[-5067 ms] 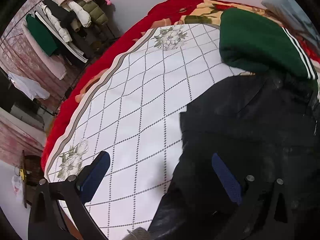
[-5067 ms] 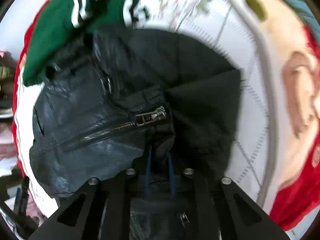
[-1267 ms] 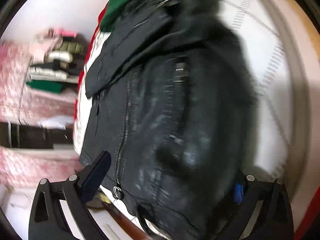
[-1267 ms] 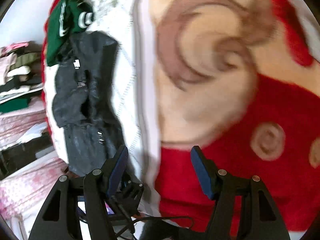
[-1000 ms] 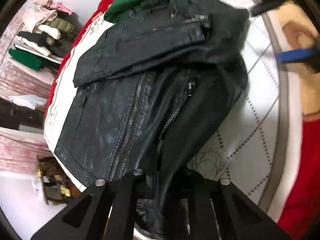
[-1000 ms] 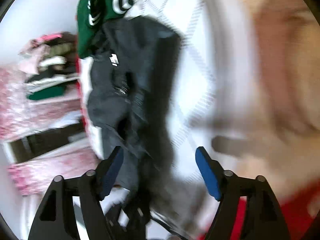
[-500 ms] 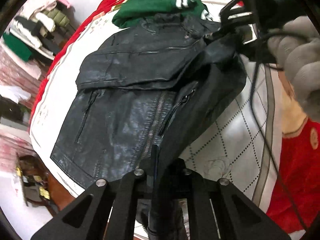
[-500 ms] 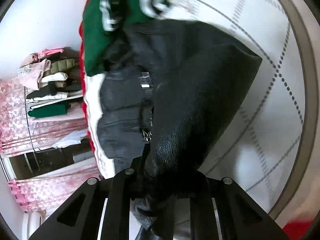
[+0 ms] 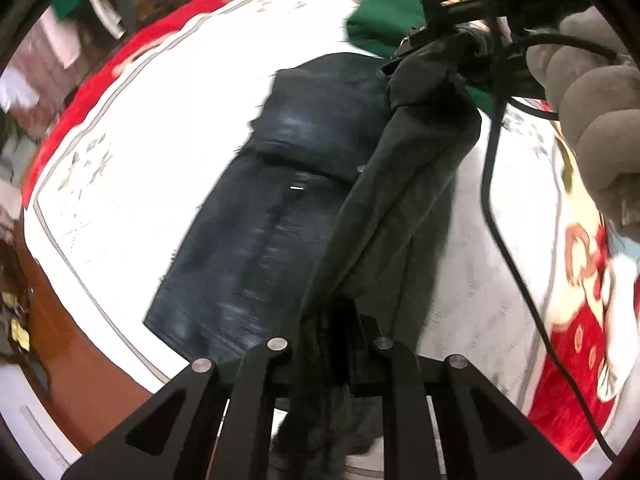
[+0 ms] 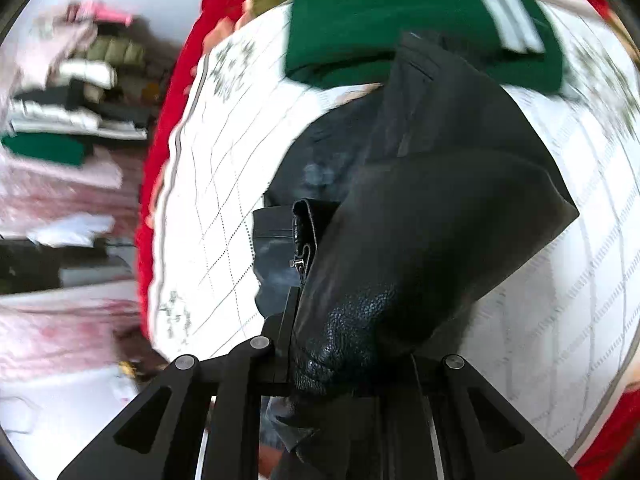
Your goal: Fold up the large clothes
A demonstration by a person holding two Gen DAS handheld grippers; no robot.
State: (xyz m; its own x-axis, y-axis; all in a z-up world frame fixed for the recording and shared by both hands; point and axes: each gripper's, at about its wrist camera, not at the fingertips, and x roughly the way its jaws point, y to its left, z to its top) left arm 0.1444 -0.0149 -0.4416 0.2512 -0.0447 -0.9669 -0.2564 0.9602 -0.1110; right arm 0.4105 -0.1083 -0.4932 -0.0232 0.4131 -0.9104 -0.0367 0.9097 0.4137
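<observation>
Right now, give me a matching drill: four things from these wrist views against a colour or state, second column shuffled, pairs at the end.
Things:
1. black leather jacket
2. green garment
3. left hand-held gripper
4. bed cover

States:
A. white with a grid pattern
B. clamped on the jacket's edge
C. one side lifted off the bed
D. has white stripes

Pairs: 1-C, 2-D, 3-B, 4-A

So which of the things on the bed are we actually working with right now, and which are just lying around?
In play:
- black leather jacket, one side lifted
- left gripper, shut on its hem
- right gripper, shut on its edge

Lying about:
- folded green garment with white stripes
- clothes pile beyond the bed
- quilted bedspread
</observation>
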